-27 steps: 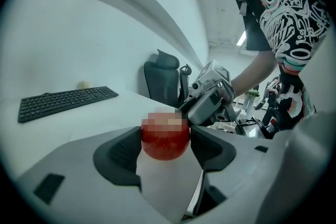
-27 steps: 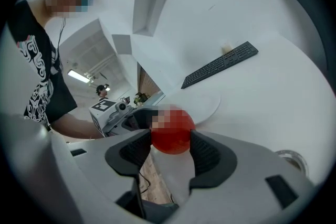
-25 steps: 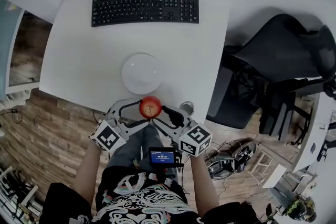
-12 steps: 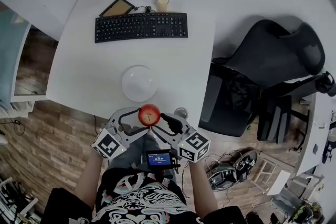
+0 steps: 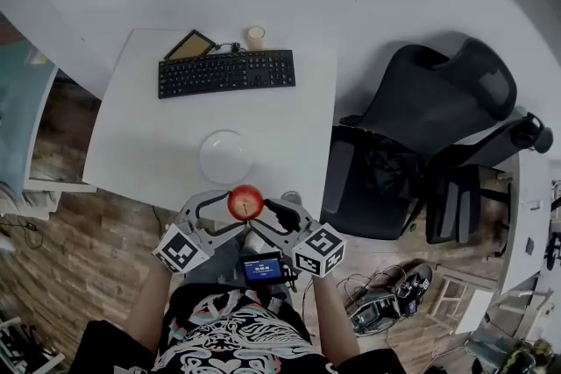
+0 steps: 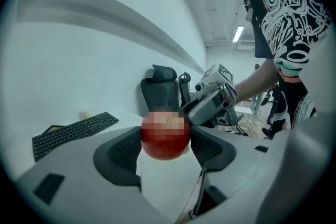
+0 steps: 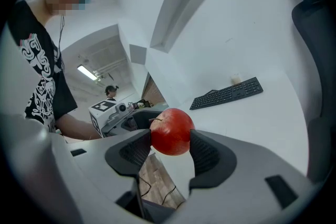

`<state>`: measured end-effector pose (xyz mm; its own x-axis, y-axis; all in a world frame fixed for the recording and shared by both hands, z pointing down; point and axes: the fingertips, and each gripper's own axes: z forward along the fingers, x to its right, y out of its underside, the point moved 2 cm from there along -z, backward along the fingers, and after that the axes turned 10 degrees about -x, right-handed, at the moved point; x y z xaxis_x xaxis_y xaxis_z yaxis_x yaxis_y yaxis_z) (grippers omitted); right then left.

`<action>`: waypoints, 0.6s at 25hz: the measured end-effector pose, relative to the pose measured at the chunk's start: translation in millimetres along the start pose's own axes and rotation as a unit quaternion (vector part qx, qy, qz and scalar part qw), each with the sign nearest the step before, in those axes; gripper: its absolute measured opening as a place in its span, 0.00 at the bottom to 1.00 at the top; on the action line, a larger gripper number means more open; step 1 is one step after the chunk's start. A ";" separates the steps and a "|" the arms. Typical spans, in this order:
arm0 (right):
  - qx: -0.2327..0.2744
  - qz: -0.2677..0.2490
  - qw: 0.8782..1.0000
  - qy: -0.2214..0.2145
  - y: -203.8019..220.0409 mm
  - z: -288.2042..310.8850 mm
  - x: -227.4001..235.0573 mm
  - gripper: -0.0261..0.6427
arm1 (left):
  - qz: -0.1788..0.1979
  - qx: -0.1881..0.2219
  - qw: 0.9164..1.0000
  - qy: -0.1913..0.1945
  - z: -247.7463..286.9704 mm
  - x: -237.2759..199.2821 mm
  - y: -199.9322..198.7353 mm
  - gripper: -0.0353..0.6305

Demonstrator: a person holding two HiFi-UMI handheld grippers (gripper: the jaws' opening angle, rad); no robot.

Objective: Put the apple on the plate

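Change: the apple [image 5: 246, 202] and both tools now sit further back from the plate [image 5: 225, 156] than 1 s ago; then the apple nearly met the plate's rim in the head view, now a strip of desk shows between them.
Apple: red, held in the air just off the near edge of the desk [image 5: 149, 136], in front of the person's body.
Right tool [image 7: 170, 147]: its 2 jaws pinch the apple from both sides, pads touching the skin, stem side up.
Left tool [image 6: 167, 150]: it comes in from the opposite side, and its 2 pads also lie against the apple's sides near the tips, so both tools grip the same fruit.
Plate: white, round, lying flat on the desk near its front edge, just beyond the apple.
Path: only bare desk lies between the plate and the near edge.
Far side of desk: a black keyboard [image 5: 226, 72], with a flat brown-faced slab [image 5: 188, 45] and a pale cup [image 5: 255, 37] behind it, all well apart from the plate.
Desk corner: a small round thing [image 5: 289, 198] just beside the right tool, too small to identify.
Right of desk: a black office chair [image 5: 429, 109], close to the desk's side.
Below: a wood-plank floor [image 5: 96, 250].
Person: a small lit screen [image 5: 266, 266] sits at the chest, between the 2 forearms.
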<state>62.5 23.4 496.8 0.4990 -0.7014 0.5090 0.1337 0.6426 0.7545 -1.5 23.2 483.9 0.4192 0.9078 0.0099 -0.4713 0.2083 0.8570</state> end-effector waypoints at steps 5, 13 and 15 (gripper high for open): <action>-0.002 -0.009 1.000 0.008 -2.5 -7.8 0.4 0.41 | 0.012 0.003 1.000 0.002 2.6 3.2 -6.7 0.48; 0.004 -0.006 1.000 0.018 -19.6 -4.4 6.1 0.41 | 0.017 0.008 1.000 0.010 2.8 -13.8 -16.7 0.48; 0.004 -0.003 1.000 0.020 -25.7 2.2 7.0 0.41 | 0.015 0.008 1.000 0.013 0.0 -22.6 -16.4 0.48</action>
<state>60.7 1.2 481.9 0.5325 -0.6919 0.4876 0.1298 0.6360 0.7607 -3.2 -0.8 469.6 0.3845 0.9228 0.0235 -0.4710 0.1742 0.8648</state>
